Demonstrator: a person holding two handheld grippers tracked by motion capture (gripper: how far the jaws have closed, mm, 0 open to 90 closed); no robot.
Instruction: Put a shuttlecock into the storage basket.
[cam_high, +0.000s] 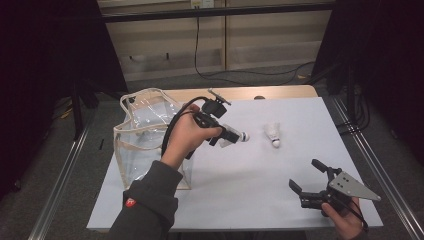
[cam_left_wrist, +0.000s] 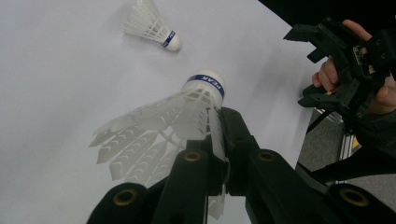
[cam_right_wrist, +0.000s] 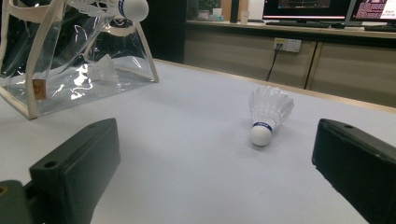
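Note:
My left gripper (cam_high: 231, 135) is raised just right of the clear bag (cam_high: 145, 135) and is shut on the feathers of a white shuttlecock (cam_high: 240, 136). In the left gripper view the jaws pinch the feather skirt of that shuttlecock (cam_left_wrist: 187, 112), with its blue-banded cork pointing away. A second shuttlecock (cam_high: 272, 135) lies on the white table, cork toward me. My right gripper (cam_high: 306, 174) rests open near the table's front right, and the lying shuttlecock (cam_right_wrist: 268, 114) sits beyond its wide jaws. Another shuttlecock (cam_right_wrist: 100, 70) lies inside the bag (cam_right_wrist: 70, 60).
The white tabletop (cam_high: 250, 175) stretches between the two grippers. The bag with cream trim stands at the table's left edge. Black curtains and metal rails flank the table, and a cable runs along the floor behind it.

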